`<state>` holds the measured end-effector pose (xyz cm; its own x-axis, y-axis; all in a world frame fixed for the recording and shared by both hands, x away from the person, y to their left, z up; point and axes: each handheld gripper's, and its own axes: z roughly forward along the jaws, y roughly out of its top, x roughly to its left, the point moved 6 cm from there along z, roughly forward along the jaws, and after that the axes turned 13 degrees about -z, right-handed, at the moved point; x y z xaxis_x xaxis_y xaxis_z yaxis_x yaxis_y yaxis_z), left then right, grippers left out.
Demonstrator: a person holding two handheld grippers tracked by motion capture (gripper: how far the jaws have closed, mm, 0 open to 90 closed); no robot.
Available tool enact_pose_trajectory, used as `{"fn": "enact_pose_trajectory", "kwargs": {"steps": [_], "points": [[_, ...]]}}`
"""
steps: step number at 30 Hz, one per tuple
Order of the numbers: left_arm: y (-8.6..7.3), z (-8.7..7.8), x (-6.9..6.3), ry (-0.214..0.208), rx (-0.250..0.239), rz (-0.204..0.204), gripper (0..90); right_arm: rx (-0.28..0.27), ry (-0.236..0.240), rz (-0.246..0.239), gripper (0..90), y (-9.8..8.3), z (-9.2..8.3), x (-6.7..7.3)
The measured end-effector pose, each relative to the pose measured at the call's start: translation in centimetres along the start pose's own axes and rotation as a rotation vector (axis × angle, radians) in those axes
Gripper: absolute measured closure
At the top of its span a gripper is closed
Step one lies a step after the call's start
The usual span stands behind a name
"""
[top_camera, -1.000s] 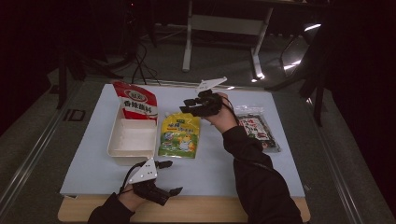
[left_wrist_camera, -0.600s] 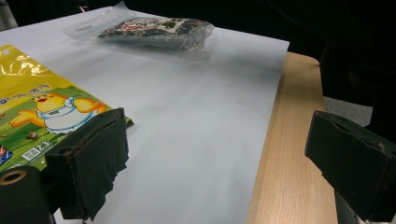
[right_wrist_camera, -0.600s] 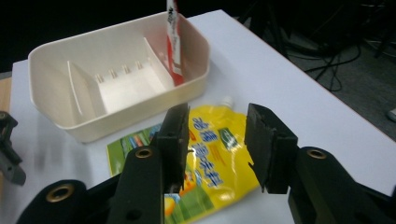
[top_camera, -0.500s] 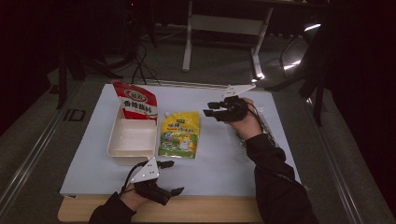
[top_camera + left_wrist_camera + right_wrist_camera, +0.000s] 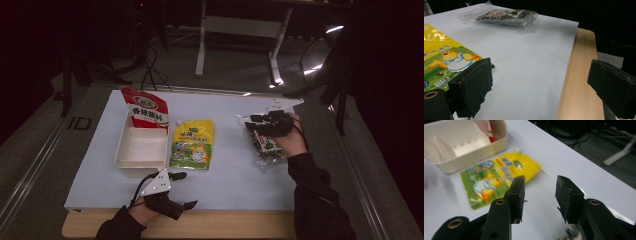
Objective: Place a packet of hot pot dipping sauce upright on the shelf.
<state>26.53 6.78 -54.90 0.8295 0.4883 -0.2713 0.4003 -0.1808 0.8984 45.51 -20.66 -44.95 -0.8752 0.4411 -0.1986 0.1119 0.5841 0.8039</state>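
The right gripper (image 5: pixel 257 123) hovered over the far end of the clear packet of dark snacks (image 5: pixel 265 145), which lay on the right part of the pale blue table sheet (image 5: pixel 235 175). Its jaws stood apart with nothing between them, as the right gripper view (image 5: pixel 540 195) showed; whether they touched the packet could not be told. The right gripper pointed toward the yellow pouch (image 5: pixel 192 142), which lay flat near the sheet's middle, just beside the white tray (image 5: pixel 141 150). A red bag (image 5: pixel 145 111) stood tilted at the tray's far end.

The left gripper (image 5: pixel 182 190) rested at the near edge of the table, over the border between the sheet and the bare wooden edge (image 5: pixel 225 230). Its jaws were spread wide and empty. In the left gripper view (image 5: pixel 539 82) one jaw stood before the yellow pouch (image 5: pixel 446 60), and the snack packet (image 5: pixel 504 16) lay well apart at the far side of the sheet (image 5: pixel 524 70).
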Motion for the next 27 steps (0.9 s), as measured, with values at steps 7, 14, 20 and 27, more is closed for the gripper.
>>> {"fn": "enact_pose_trajectory", "kwargs": {"steps": [7,14,20,27], "points": [[0.0,0.1,-0.1,-0.001,0.002,0.001,6.6,0.011,-0.042,0.033,58.5,-2.2,-2.1,-1.0],[0.0,0.2,0.0,0.000,0.005,0.002,6.6,0.033,-0.080,0.067,58.6,-4.3,-3.3,-1.9],[0.0,0.2,0.0,-0.001,0.004,0.002,6.6,0.039,-0.103,0.095,58.8,-5.6,-3.7,-2.6],[0.1,0.1,-0.1,-0.001,0.001,0.002,6.6,0.032,-0.127,0.111,59.6,-6.4,-4.1,-3.2]]}}
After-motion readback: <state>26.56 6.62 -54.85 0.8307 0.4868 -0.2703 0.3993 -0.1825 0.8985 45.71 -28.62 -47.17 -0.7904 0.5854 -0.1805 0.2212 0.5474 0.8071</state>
